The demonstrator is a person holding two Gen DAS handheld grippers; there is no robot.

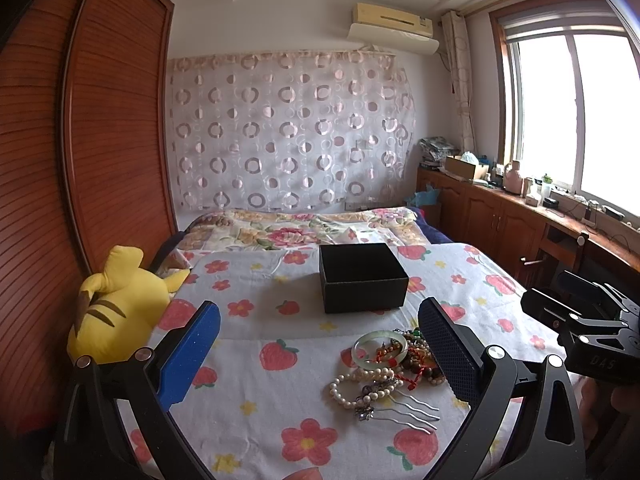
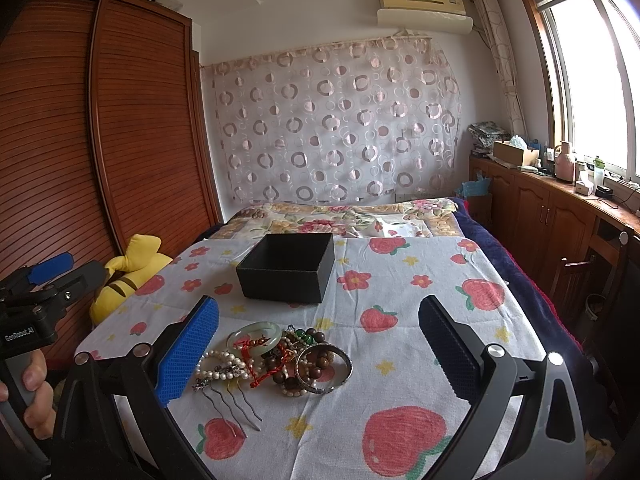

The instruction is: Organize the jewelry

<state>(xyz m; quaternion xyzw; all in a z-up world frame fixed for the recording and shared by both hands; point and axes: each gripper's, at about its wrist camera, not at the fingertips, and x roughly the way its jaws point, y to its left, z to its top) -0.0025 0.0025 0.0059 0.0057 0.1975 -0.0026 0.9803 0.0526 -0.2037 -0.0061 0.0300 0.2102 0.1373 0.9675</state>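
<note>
Big bed [image 1: 256, 400] under a strawberry-print sheet, yellow plush [image 1: 120, 304] at its left edge by the wardrobe. On the sheet, a black box [image 2: 288, 270], lid off. Just in front of it, the jewelry pile [image 2: 276, 356]: jade bangle [image 2: 253, 334], metal bangle [image 2: 324, 368], pearl bracelet [image 1: 360, 388], hair comb [image 1: 404, 410], all tangled together. Left hand-held gripper [image 1: 320, 356] hovers above the sheet, jaws wide apart, gripping nothing. Right hand-held gripper [image 2: 320, 352] likewise spread wide and empty, the pile between its fingers.
</note>
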